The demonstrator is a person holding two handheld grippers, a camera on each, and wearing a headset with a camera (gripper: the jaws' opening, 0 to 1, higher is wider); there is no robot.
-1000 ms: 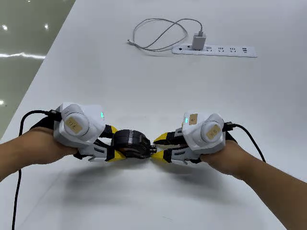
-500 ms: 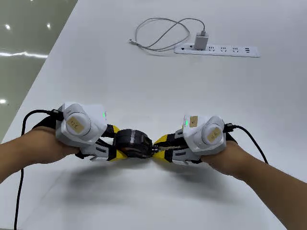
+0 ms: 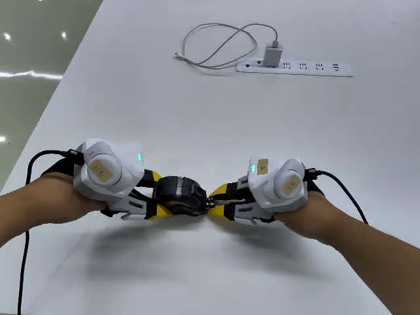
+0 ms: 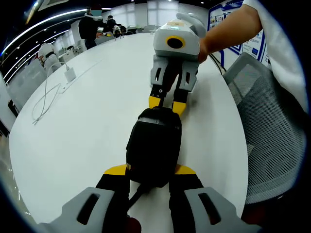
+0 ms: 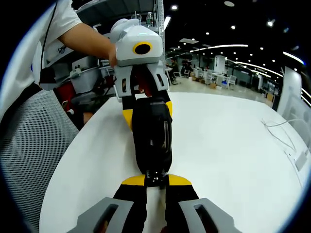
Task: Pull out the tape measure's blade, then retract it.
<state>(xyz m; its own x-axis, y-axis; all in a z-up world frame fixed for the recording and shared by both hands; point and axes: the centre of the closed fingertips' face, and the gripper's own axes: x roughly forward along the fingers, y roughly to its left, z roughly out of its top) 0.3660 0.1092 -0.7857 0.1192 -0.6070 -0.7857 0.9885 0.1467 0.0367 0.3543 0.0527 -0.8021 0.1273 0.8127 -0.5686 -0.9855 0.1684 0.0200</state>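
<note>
The left gripper point(image 4: 149, 171) clamped the black plastic tape measure point(image 4: 153, 143); right of it, the right gripper point(image 5: 156, 183) pinched its blade tip point(image 5: 155, 176).

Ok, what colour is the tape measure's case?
Black; the tape measure shows best in the left gripper view.

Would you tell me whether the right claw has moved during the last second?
No. Judged against the power strip, the right claw sits where it was, tips at the tape measure.
</note>
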